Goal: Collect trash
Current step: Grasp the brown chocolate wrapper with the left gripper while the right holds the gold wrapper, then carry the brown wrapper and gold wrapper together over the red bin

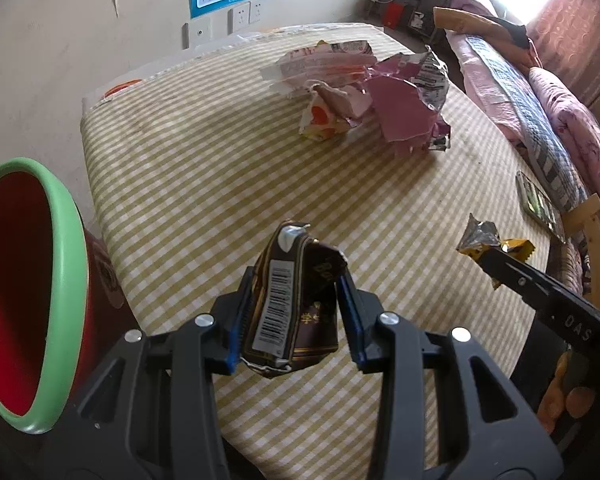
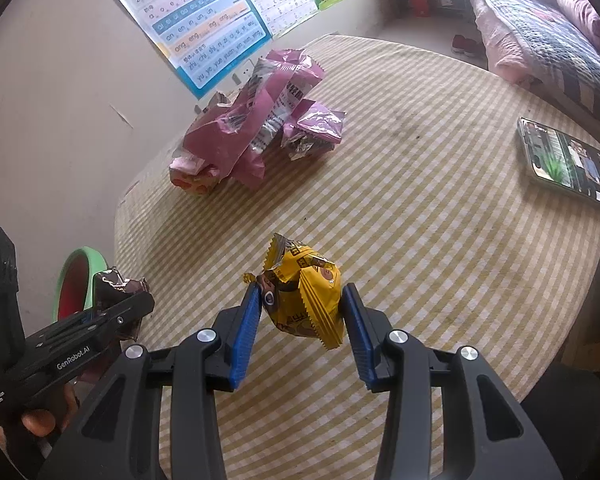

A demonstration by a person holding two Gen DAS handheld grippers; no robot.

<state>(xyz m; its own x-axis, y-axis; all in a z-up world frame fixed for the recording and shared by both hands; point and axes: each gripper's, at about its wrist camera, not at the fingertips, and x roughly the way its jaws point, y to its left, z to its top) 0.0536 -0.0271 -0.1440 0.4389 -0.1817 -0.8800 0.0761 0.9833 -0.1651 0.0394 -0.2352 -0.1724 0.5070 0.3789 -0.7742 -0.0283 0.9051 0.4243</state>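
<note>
My left gripper (image 1: 296, 300) has its jaws clenched on a brown carton (image 1: 290, 304) above the table (image 1: 204, 184), near the bin (image 1: 66, 280); my right gripper (image 2: 300, 312) grips a yellow wrapper (image 2: 304, 300).

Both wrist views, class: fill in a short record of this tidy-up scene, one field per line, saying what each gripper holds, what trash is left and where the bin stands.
left gripper: shut on a crushed brown carton
right gripper: shut on a crumpled yellow wrapper
trash left: pile of pink wrappers at the table's far side
bin: red bin with green rim, beside the table's left edge
surface: checked tablecloth
other item: phone, near the table's right edge
</note>
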